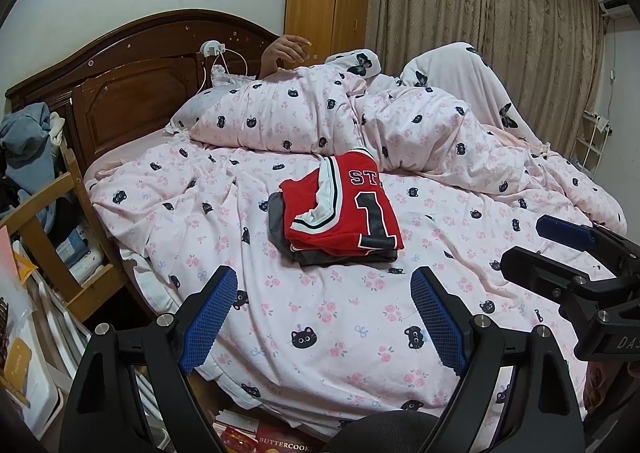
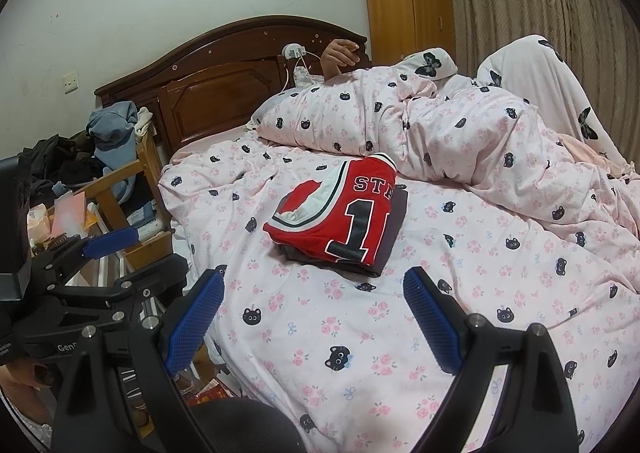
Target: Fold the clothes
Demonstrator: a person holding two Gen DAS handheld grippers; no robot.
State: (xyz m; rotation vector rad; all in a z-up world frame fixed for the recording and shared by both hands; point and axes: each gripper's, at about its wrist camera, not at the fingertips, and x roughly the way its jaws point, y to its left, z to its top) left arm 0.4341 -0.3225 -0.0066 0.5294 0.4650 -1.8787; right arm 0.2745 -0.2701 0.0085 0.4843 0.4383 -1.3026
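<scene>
The red jersey is lying folded on top of a dark grey folded garment, the two making a small stack in the middle of the bed, on the pink cat-print duvet. Both pieces are looking finished, so the folding appears to be done for this pair; whether more clothes are waiting I cannot tell, though a heap of loose clothing is sitting on a wooden chair beside the bed.

The left gripper is hovering short of the stack with its jaws standing wide and nothing between them. The right gripper is doing likewise, its jaws spread open and empty, well clear of the jersey.

The left wrist view is showing the right gripper from the side at its right edge, plus a box lettered with a cookie name on the floor below. The right wrist view is showing the left gripper at its left edge and the chair's clutter more fully. A person's hand is resting near the headboard, behind bunched bedding.
</scene>
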